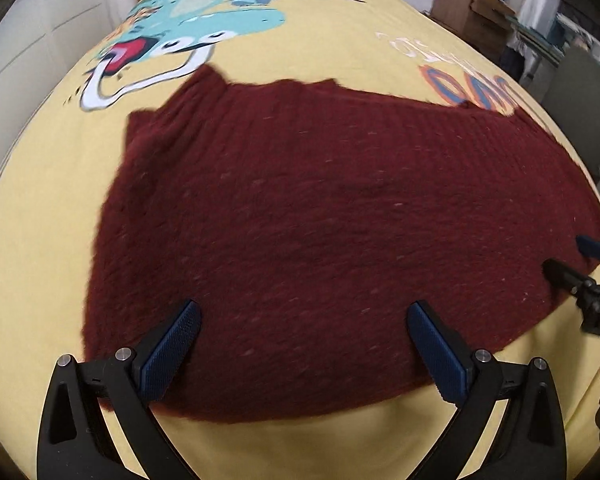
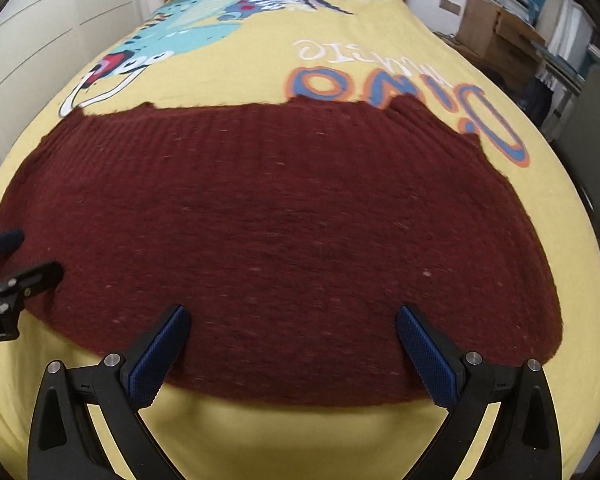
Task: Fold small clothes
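We've got the left gripper [image 1: 303, 316] and right gripper [image 2: 292, 320] both spread wide and empty over the near hem of the maroon knit [image 1: 320, 220], lying flat on the yellow bedsheet [image 1: 32, 208]; risk: pads pinch sheet along with the hem.

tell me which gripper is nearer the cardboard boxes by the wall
Right. The right gripper hangs over the sweater end nearer the cardboard boxes; the left gripper is over the opposite end.
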### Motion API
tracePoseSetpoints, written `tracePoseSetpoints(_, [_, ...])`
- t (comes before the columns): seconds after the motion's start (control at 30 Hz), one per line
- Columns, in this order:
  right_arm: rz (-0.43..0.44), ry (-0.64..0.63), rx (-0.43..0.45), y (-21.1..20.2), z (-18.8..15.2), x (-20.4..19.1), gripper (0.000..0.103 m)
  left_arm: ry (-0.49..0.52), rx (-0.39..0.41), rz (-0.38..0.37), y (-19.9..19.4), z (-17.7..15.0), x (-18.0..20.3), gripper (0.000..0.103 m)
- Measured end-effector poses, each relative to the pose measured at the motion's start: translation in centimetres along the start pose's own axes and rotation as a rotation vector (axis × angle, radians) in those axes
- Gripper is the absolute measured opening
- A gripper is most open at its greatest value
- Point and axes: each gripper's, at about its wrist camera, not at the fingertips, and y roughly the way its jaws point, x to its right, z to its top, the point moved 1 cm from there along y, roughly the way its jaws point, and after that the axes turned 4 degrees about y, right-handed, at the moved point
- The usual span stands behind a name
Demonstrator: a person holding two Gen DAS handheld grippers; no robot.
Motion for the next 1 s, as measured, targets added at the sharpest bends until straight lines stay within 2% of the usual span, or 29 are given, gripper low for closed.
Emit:
tracePoseSetpoints(0.27, [-0.069,0.062,0.007,-1.0,0.2,5.7,0.103,-0.054,-0.002,0.016,-0.8,-0.7,-3.3,0.102])
tracePoseSetpoints(0.37, [-0.051,0.085,-0.011,-0.6,-0.2,6.8,0.103,-0.075,-0.035,0.001,0.0,-1.3,-3.9,0.102])
tracePoseSetpoints(0.47, [-0.041,0.084,-0.019,0.4,-0.8,6.9,0.103,-0.068,-0.024,0.01,0.3,-1.4,-3.8,0.102])
tracePoseSetpoints(0.63, [-0.001,0.109,0.038,1.0,-1.8,7.5,0.103,-0.091,0.0,-0.006,0.8,-1.6,-4.2,0.102])
tracePoseSetpoints(0.83, [-0.006,0.106,0.08,0.8,-2.7,7.6,0.103,-0.107,0.024,0.006,0.7,-1.6,-4.3,0.102])
tracePoseSetpoints(1.0, [-0.04,0.099,0.048,0.2,-2.2,6.9,0.103,-0.094,-0.016,-0.008,0.0,-1.1,-4.1,0.102])
